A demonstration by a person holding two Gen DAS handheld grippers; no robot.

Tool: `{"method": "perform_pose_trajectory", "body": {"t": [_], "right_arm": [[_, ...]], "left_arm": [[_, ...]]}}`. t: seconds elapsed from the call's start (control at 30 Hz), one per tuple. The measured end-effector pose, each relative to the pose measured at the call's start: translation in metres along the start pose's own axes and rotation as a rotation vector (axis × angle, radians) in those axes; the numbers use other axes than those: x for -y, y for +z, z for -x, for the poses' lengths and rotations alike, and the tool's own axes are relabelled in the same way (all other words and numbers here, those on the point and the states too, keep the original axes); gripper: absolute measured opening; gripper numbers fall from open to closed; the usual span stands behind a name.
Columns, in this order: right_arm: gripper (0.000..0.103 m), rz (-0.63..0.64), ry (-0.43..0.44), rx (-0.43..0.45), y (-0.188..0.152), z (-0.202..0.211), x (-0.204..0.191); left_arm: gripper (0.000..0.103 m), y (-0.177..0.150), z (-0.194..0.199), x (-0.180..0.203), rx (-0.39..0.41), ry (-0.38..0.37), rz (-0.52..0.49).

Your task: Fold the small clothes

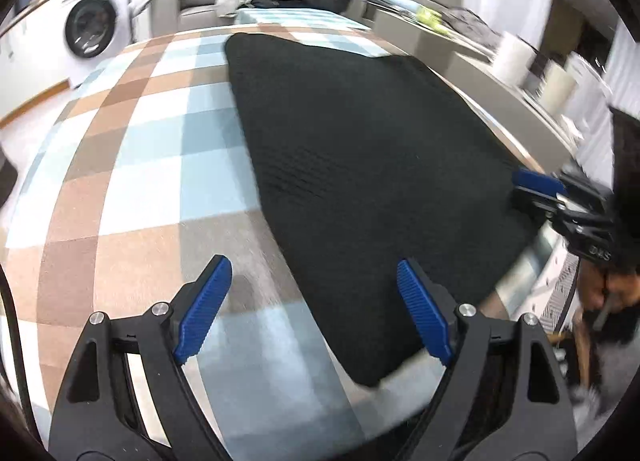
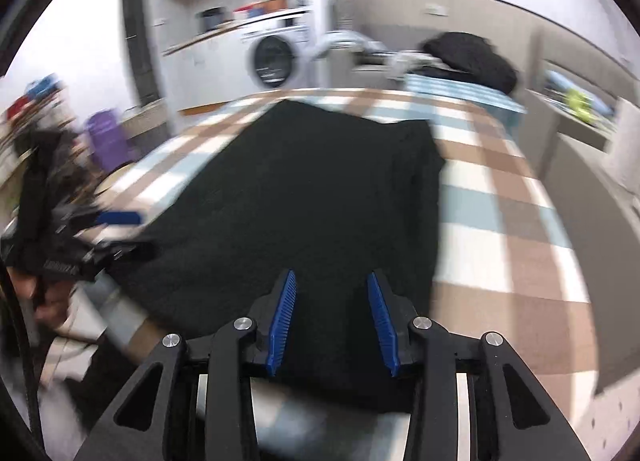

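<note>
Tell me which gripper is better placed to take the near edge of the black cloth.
Probably right: the right gripper sits over the black cloth, jaws open. The left gripper straddles its side edge.

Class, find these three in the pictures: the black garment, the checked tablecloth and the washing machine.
black garment [image 1: 360,133]: left wrist view, middle of the flat cloth.
checked tablecloth [image 1: 152,149]: left wrist view, bare checked part left of the garment.
washing machine [image 2: 274,61]: right wrist view, round door.
</note>
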State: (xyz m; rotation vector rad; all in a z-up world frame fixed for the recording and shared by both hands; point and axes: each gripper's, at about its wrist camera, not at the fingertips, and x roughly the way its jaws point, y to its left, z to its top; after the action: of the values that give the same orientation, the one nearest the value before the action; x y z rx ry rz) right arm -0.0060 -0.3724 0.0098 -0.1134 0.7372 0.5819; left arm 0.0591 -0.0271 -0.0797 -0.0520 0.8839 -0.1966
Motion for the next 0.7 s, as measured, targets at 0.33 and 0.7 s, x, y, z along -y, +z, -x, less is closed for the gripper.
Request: {"method": "perform_pose_trajectory", "body": {"t": [0.33, 0.7], "right_arm": [[0.058, -0.221, 0.041, 0.001, -0.009, 0.034, 0.05], [0.035, -0.403, 0.121, -0.022, -0.007, -0.009, 0.059]], "left_arm": [[0.083, -0.011, 0.01, -0.011, -0.008, -0.048, 0.041], [0.028, 0.015, -0.014, -0.01, 0.005, -0.064, 0.102]]}}
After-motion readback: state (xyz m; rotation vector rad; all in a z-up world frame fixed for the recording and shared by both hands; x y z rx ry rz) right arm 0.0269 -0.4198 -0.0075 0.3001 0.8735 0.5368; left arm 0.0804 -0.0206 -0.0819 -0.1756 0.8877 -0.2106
